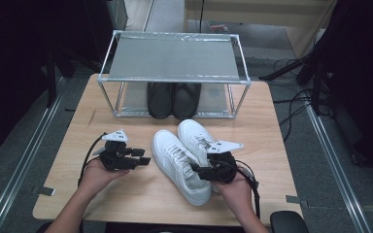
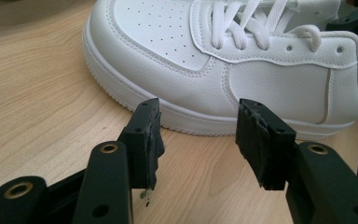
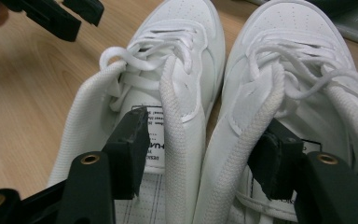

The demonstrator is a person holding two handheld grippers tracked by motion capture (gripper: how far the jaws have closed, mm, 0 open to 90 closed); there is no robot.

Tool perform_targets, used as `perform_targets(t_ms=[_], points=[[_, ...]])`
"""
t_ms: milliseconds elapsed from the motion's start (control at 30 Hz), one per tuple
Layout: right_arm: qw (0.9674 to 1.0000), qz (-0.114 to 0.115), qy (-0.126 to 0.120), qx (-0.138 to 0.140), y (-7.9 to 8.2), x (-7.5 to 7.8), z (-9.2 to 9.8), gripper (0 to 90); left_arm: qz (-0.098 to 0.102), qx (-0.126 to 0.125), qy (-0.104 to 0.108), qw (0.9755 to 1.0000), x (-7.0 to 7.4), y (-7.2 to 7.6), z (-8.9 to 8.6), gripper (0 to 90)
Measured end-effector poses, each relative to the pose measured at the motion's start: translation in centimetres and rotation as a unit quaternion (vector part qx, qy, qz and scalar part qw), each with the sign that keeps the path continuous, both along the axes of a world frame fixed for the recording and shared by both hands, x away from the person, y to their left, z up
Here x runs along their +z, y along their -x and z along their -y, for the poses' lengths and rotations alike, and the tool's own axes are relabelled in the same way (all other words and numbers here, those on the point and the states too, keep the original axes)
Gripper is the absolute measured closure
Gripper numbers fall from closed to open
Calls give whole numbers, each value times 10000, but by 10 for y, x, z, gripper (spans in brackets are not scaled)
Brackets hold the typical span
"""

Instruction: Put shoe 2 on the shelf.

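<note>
straddling the inner collars of the pair of white leather lace-up sneakers (image 3: 205,116) on the wooden counter (image 1: 126,194), my right jaws (image 3: 205,158) stand apart, unclamped; left jaws (image 2: 198,140) open beside them. black shoes (image 1: 173,99) already sit on the metal rack (image 1: 175,73); white pair remains.

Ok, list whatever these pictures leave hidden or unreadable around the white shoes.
- Black shoes: high view, heels hidden under the rack shelf.
- Insole label: right gripper view, print too small and partly behind a finger.
- Left white shoe: left gripper view, heel cut off by the frame edge.
</note>
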State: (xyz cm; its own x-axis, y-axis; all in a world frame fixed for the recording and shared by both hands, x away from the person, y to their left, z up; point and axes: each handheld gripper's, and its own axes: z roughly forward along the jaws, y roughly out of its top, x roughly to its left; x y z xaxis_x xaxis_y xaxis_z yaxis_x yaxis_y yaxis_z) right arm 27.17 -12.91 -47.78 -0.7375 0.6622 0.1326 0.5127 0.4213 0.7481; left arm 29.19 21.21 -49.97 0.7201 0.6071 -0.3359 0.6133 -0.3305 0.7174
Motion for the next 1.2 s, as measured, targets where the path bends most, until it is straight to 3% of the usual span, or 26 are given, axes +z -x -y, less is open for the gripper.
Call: perform_targets(t_ms=[200,533,767,1200], points=[[9998,95,171,-58,-1,-2,-2,571,36,11,23,10000,0,0,0,501],[9999,-51,65,-77,-5,0,2,707,122,92,38,9999,1,-1,-5,497],[9996,-260,0,-123,-7,3,3,734,167,205,85,9996,2,-2,-11,482],[9996,-201,189,82,-12,12,5,747,198,293,64,9994,1,-4,-17,476]])
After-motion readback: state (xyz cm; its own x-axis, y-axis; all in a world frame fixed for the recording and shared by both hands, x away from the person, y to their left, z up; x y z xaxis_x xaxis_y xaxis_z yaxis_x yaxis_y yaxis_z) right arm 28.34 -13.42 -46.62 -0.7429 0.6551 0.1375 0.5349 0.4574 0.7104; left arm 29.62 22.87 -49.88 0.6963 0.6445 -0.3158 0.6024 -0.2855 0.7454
